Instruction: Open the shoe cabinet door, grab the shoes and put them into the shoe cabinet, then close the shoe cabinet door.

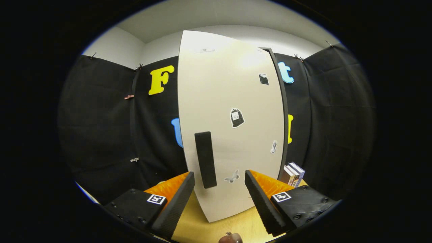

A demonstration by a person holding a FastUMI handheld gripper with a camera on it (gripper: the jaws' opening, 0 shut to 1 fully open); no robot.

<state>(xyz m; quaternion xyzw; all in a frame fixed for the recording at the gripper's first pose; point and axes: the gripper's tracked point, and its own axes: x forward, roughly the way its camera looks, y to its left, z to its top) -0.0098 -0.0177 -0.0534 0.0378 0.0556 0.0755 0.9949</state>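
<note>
Pale, smooth board: shoe cabinet door (233,128) standing upright just ahead of the fingers, slightly ajar at its right edge. Dark foam handle (206,159) mounted vertically near the left edge, just beyond the left finger. Gripper (219,184) spread wide, clamped on nothing. Probably light and stiff on its hinge; slick face, so best pinched across the soft, grippy handle. Books (293,173) beside the cabinet, on the wooden table (202,226).

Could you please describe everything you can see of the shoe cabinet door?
The shoe cabinet door is a tall, smooth off-white panel that stands upright on the wooden tabletop. A black padded vertical handle sits near its lower left edge, and small stickers dot its face. The open gripper faces it, fingers either side of the handle's lower end without touching.
</note>
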